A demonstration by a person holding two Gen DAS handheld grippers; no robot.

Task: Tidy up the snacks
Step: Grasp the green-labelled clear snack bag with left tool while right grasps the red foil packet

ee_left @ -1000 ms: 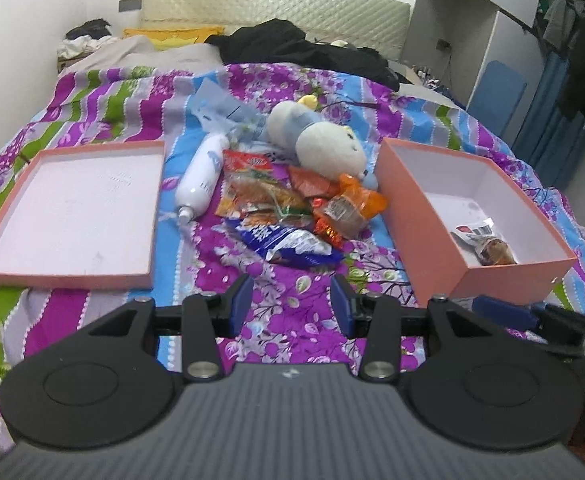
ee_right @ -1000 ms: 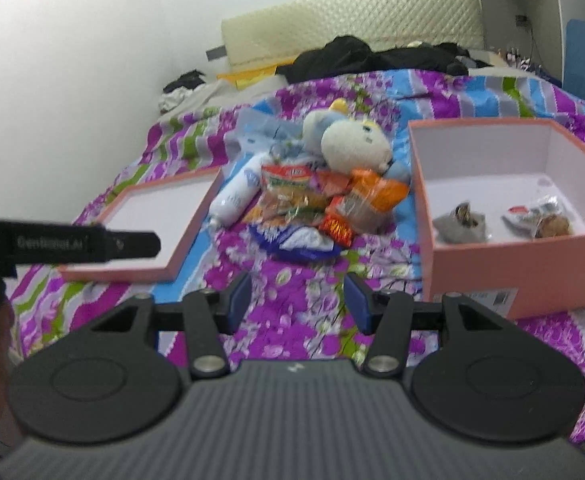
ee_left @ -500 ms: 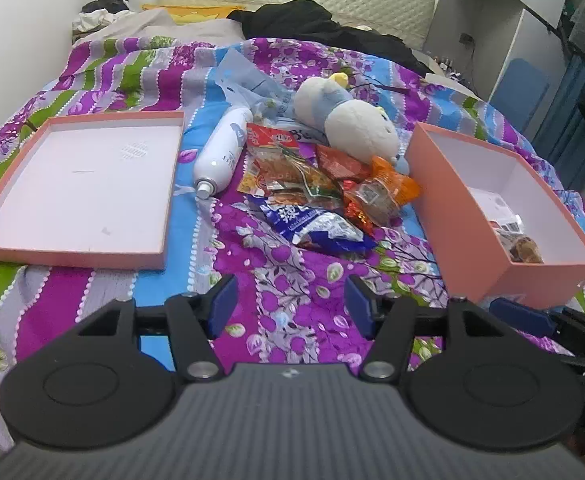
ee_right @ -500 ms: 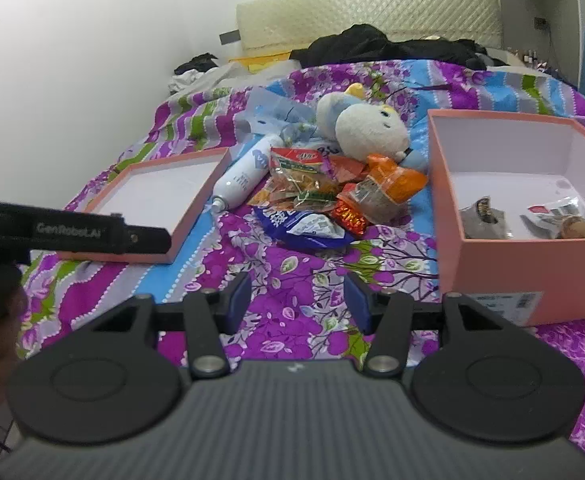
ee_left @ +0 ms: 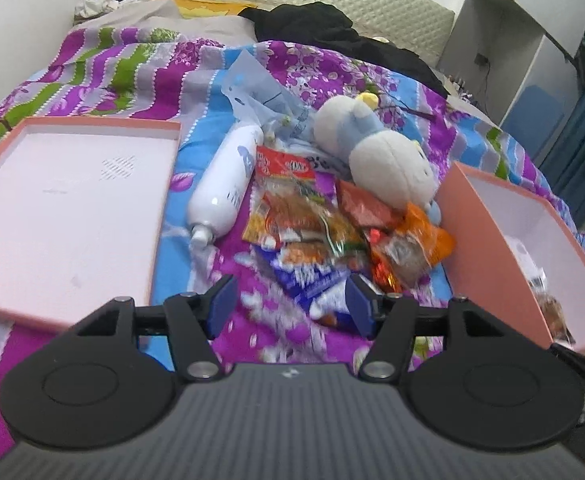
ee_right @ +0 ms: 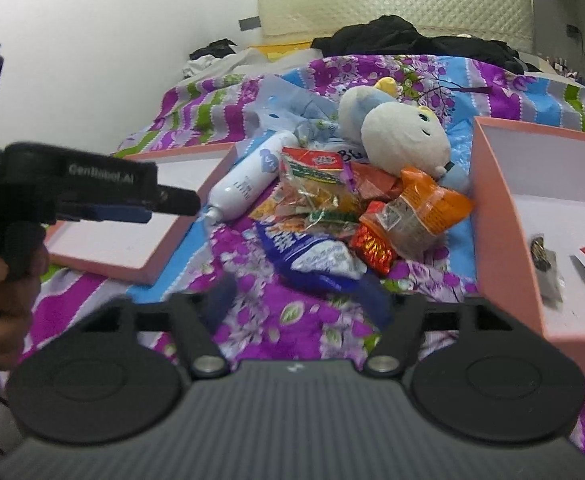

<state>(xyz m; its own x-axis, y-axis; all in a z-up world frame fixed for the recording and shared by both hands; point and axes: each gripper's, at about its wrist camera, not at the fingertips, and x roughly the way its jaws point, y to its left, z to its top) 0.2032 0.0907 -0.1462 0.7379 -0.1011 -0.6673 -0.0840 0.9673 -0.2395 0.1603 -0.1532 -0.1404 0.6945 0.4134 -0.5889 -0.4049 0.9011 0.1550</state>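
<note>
Sorting barely started: most snack packets are still sitting piled on the bedspread, between the lid and the pink box. Box is holding only a couple of packets; lid is holding nothing. I'm keeping left gripper apart, empty; right gripper has just been opening, nothing between.

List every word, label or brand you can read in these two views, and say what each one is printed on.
"GenRobot.AI": white letters, slightly blurred, on the side of the left gripper, seen in the right wrist view.
White bottle: blue mark and grey lettering, too blurred to read.
Red-topped snack bag: a white logo, characters too small to read.
Blue snack bag: white print, blurred.
Deep pink box: the wrappers inside show print too small to read.
</note>
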